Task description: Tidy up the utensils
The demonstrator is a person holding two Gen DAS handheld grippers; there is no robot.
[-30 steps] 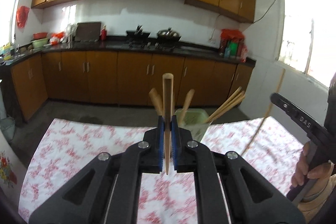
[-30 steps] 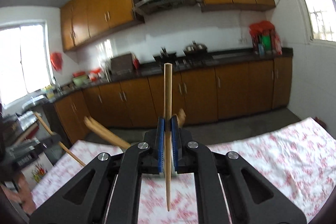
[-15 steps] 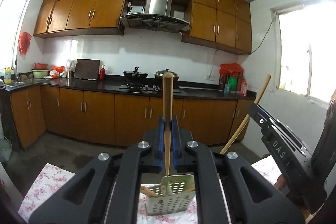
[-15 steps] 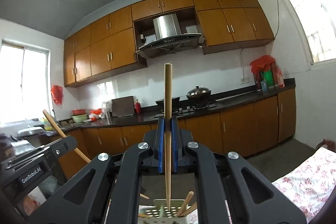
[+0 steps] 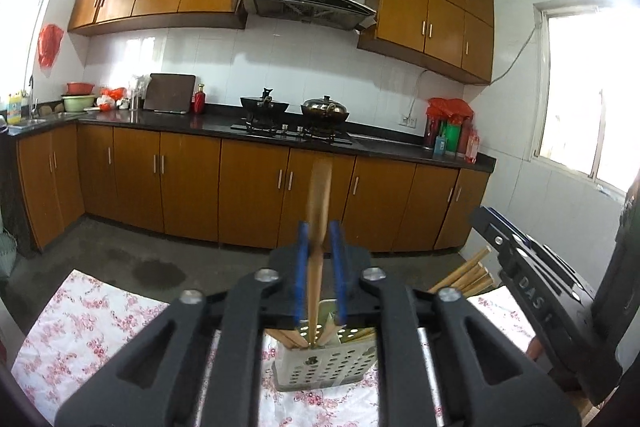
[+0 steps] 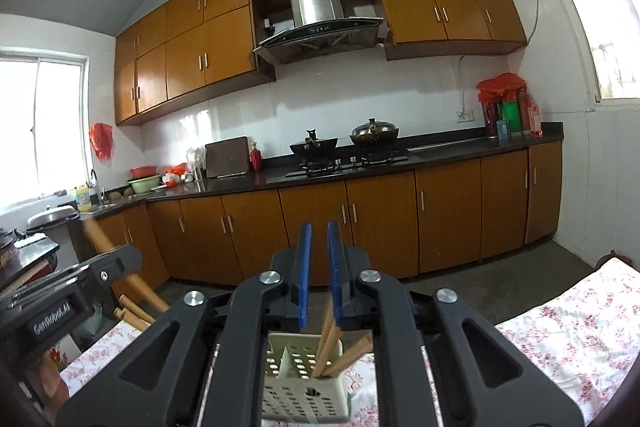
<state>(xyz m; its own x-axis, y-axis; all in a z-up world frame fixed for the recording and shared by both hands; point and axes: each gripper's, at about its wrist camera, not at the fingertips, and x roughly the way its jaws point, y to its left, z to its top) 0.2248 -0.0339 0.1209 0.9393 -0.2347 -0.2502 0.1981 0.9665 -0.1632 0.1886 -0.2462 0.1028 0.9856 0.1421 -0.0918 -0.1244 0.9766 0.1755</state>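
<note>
A pale perforated utensil holder (image 5: 324, 363) stands on the floral tablecloth, holding several wooden utensils; it also shows in the right wrist view (image 6: 304, 383). My left gripper (image 5: 319, 255) is right above it, jaws a little apart, with a blurred wooden utensil (image 5: 318, 227) loose between them, its lower end in the holder. My right gripper (image 6: 318, 255) is open and empty above the holder, with wooden sticks (image 6: 332, 347) standing in it just below the pads. Each gripper shows at the other view's edge.
The table has a white cloth with red flowers (image 5: 80, 323). Behind it is bare grey floor (image 5: 120, 247), then brown kitchen cabinets (image 5: 248, 187) with a stove and pots on a dark counter. Windows are on both sides.
Both grippers have opened over the holder. The right one's stick has dropped into the holder. The left one's utensil is sliding down between the parted pads.
</note>
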